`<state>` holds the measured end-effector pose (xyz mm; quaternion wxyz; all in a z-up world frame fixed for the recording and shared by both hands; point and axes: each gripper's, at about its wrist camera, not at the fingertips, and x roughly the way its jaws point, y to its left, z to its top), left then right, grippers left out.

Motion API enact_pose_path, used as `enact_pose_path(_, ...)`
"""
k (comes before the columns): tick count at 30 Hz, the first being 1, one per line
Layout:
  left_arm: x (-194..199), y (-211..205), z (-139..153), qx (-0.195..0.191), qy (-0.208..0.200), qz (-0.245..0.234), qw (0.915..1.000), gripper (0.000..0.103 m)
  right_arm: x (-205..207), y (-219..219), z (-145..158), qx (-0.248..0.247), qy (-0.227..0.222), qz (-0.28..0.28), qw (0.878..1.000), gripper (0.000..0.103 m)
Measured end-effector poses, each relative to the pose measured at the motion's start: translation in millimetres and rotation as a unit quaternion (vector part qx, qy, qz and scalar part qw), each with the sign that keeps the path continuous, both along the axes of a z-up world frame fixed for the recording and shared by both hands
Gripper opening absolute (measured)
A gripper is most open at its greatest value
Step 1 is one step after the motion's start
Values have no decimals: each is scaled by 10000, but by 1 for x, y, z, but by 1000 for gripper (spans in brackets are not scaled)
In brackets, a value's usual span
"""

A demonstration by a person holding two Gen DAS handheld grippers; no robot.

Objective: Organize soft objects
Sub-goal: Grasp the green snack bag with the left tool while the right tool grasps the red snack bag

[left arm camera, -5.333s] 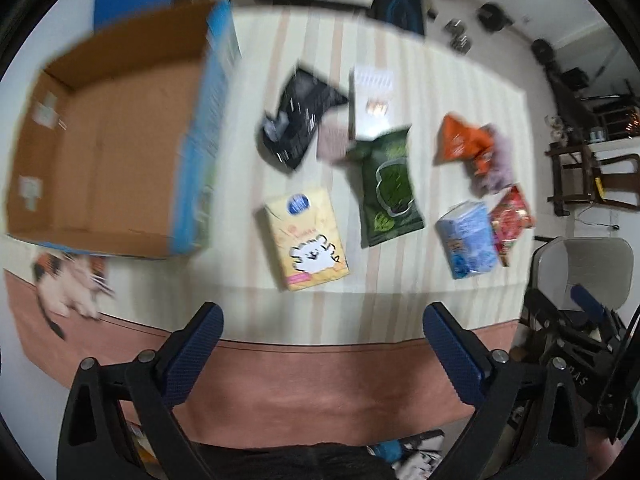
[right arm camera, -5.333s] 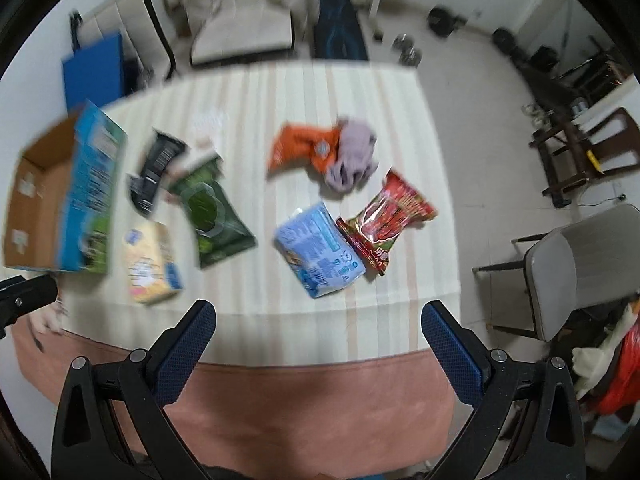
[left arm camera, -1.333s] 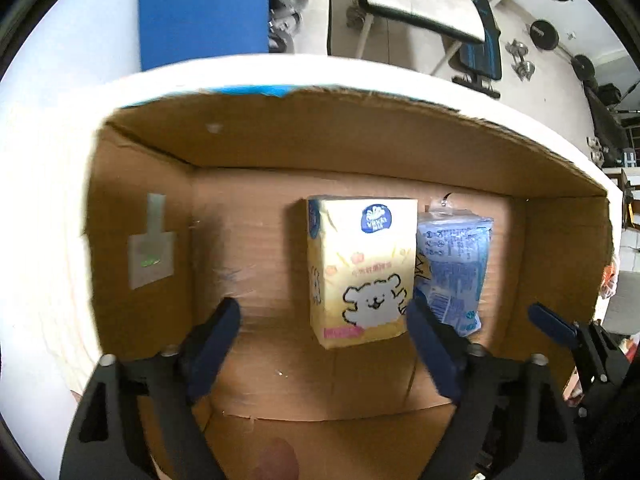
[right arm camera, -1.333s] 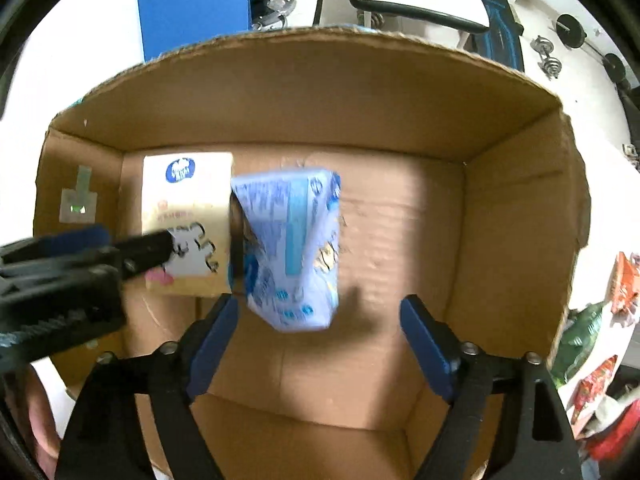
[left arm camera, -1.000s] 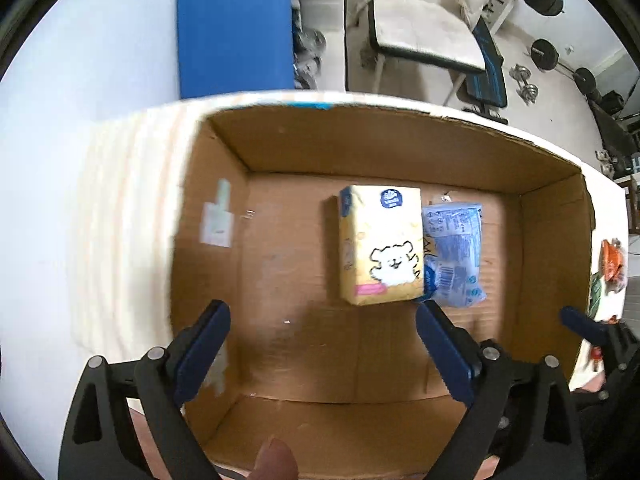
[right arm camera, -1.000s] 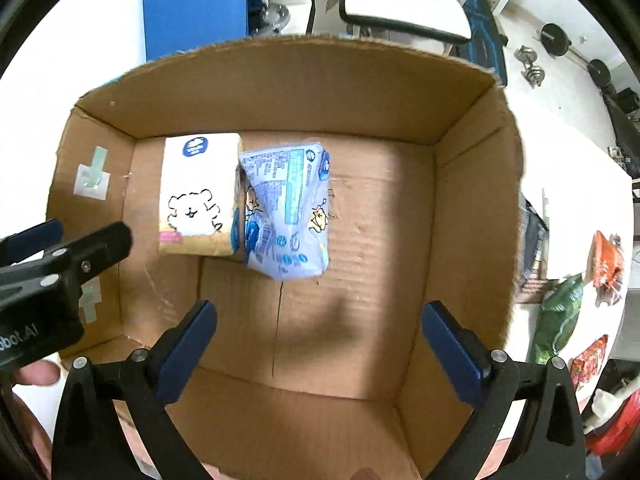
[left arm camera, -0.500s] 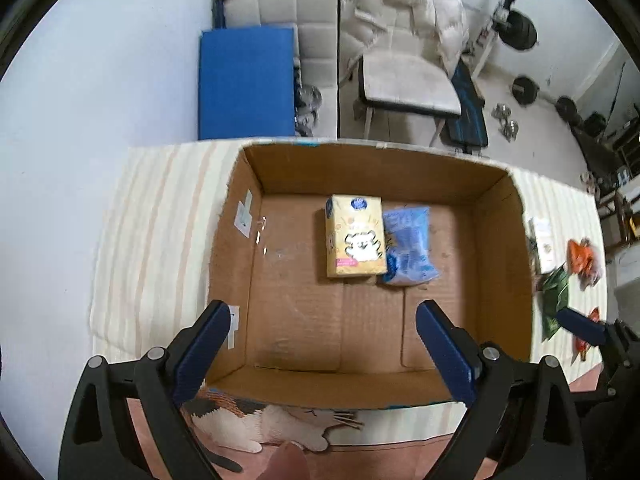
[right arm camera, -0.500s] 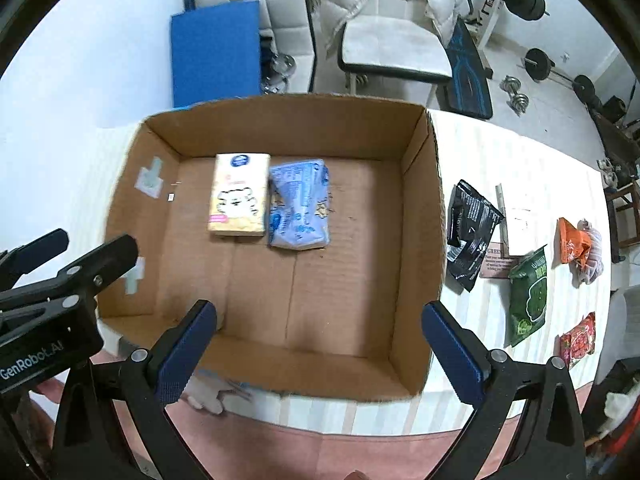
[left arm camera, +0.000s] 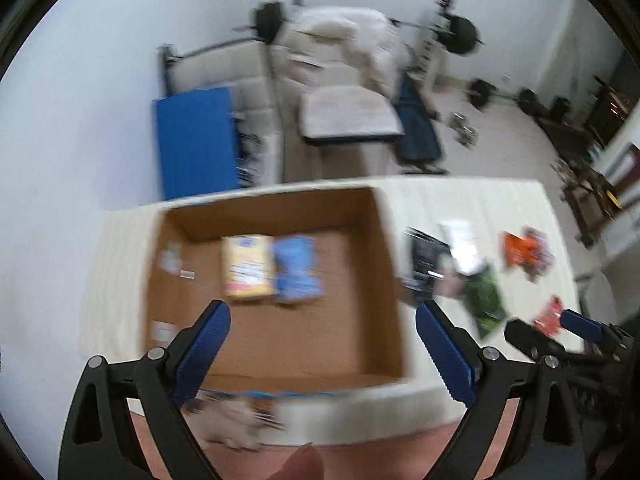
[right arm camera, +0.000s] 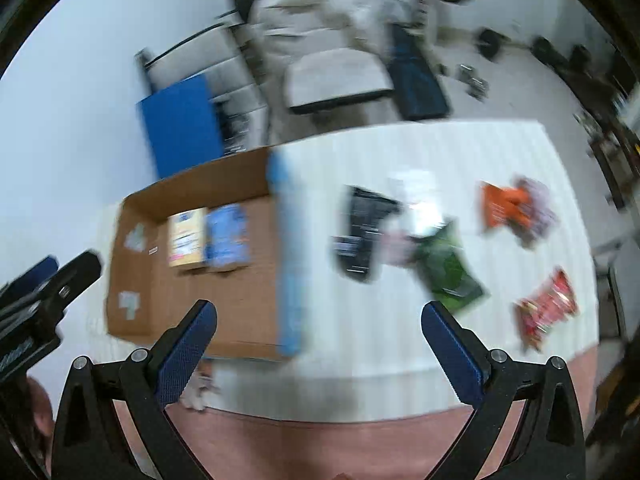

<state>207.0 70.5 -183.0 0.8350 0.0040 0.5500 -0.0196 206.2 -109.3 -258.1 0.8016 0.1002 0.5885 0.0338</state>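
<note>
An open cardboard box stands on the left of the striped table. A yellow tissue pack and a blue tissue pack lie side by side inside it. My left gripper is open and empty, high above the box. My right gripper is open and empty, above the box's right wall. On the table to the right lie a black bag, a green bag, an orange bag with a purple cloth beside it, and a red bag.
A white paper lies behind the green bag. Beyond the table stand a blue panel, a padded chair and gym weights. A cat-print item sits at the table's near edge. Both views are motion-blurred.
Both grippers have pulled up and back from the box and swung right. The two tissue packs stay in the box. More of the table and its bags shows now.
</note>
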Motion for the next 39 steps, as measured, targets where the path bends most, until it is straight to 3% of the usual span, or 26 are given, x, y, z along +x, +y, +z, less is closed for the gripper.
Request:
enact_pose_path(6,23,-111,-48,-501,880,-347,9942,95,-16,-145,-42,-7,627,-1152,9914,103)
enact_pose_path(11,49,-190,-123,-797,1835,-453,9787,95,-21,-241,-95,-147,1037,-2008,9740,103)
enact_pose_path(15,72,-235,-187,-829,2557,-252,9629,75,-19,-293,-144,120,1412,-2486,9582,103)
enact_pose_path(16,78,-240,-202,-852,2732,-143,9581,75,-19,-303,-156,290,1511,-2575,9540,103)
enact_pose_path(21,95,-244,-241,-697,3063,216,9491,75,-12,-326,-198,863,1861,-2894,9350,103)
enact_pose_path(25,100,-246,-254,-516,3153,273,9472,75,-2,-327,-214,986,1965,-2951,9298,103)
enact_pose_path(27,99,-249,-259,-351,3166,202,9477,62,5,-325,-223,996,2066,-2905,9290,101)
enact_pose_path(30,92,-258,-260,-184,3092,27,9508,56,13,-321,-236,936,2305,-2779,9278,97)
enact_pose_path(33,84,-265,-254,13,2942,-244,9554,46,18,-311,-236,556,2383,-2567,9350,84)
enact_pose_path(35,77,-267,-248,118,2824,-403,9584,42,19,-304,-232,228,2335,-2464,9404,66)
enact_pose_path(39,60,-257,-234,66,2697,-572,9612,38,17,-293,-224,133,2217,-2251,9487,54)
